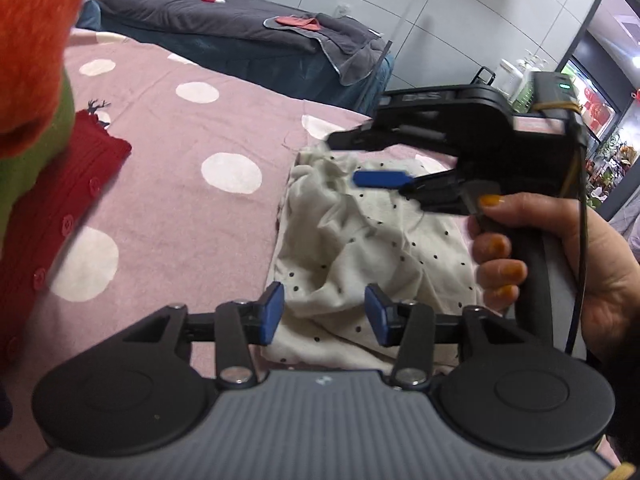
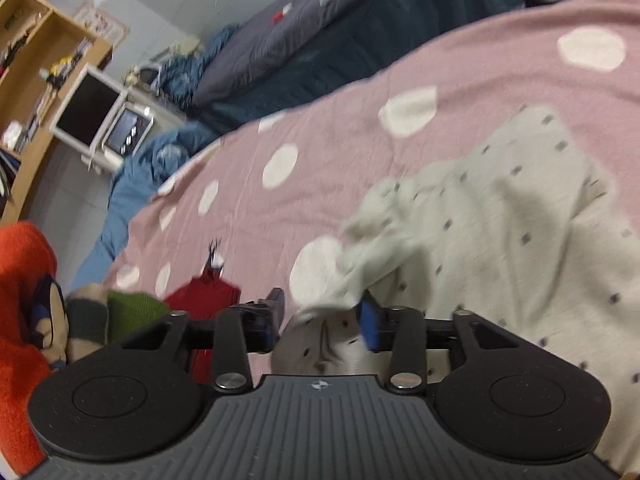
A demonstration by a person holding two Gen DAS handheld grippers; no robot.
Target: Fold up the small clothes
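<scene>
Dotted white garment (image 1: 372, 264) lies crumpled on the pink bedspread (image 1: 180, 184).

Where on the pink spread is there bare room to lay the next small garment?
Bare pink spread lies between the red knit and the white dotted garment, running back toward the dark bed. It is crowded at the near left with the orange and green pile, and at the right, where both grippers work.
</scene>
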